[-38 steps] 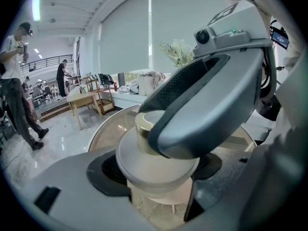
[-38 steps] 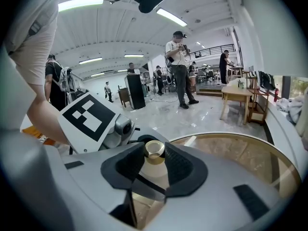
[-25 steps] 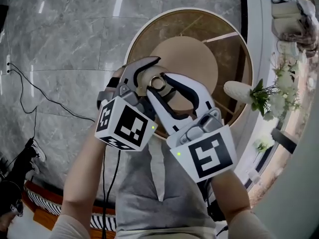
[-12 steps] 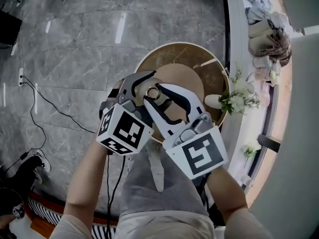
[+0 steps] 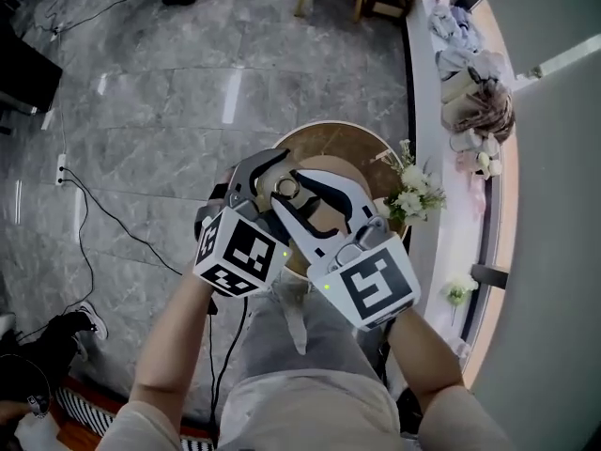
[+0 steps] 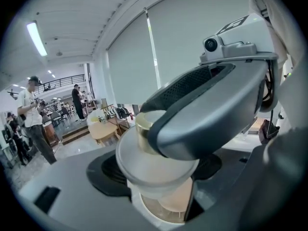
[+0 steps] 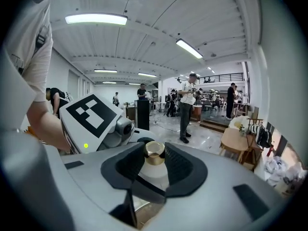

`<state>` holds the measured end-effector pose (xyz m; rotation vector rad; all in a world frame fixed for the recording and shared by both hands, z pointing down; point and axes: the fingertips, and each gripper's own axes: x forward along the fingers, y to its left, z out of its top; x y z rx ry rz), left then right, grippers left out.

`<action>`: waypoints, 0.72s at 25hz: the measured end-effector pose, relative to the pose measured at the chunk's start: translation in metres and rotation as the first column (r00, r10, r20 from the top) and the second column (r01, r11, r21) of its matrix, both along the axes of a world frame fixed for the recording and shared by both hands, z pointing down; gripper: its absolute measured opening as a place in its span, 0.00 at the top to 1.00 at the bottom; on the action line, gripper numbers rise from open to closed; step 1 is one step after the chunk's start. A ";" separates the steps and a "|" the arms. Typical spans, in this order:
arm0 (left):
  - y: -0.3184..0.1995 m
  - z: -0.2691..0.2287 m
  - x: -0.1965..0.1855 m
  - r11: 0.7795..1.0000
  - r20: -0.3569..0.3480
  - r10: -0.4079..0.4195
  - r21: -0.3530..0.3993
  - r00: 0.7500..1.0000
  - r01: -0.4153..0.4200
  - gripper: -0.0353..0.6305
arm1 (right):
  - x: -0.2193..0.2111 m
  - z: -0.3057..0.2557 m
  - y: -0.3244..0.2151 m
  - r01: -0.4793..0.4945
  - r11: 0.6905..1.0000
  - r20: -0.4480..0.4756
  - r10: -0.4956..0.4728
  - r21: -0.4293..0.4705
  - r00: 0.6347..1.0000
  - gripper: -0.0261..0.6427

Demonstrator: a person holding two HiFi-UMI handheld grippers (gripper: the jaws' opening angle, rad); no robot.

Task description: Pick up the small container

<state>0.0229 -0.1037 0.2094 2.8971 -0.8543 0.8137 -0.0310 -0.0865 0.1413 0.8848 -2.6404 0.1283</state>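
Right gripper view shows the right gripper pinching the gold knob of the small container. The left gripper clasps its body, well above the round table. Both hands should rise together, level, lest the lid pull free.

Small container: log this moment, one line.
small container: held above table | left gripper: shut on container | right gripper: shut on gold knob

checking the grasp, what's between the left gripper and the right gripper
The small container: the left gripper clamps its frosted body, the right gripper its gold knob. Both gripper views show it.
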 end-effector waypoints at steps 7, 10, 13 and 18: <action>0.020 -0.073 0.003 0.999 0.009 0.001 0.047 1.000 -0.001 0.43 | 0.003 -0.073 0.024 0.022 0.997 0.019 -0.024 0.080 1.000 0.77; 0.031 -0.101 0.005 0.998 0.013 0.008 0.059 1.000 -0.008 0.43 | 0.004 -0.102 0.036 0.021 0.995 0.026 -0.024 0.100 0.999 0.77; 0.041 -0.127 0.006 0.997 0.017 0.013 0.080 1.000 -0.015 0.43 | 0.006 -0.128 0.047 0.022 0.991 0.032 -0.027 0.132 0.999 0.77; 0.070 -0.160 0.008 0.995 0.010 -0.001 0.098 1.000 0.000 0.43 | 0.008 -0.161 0.079 0.027 0.986 0.056 -0.037 0.166 0.998 0.77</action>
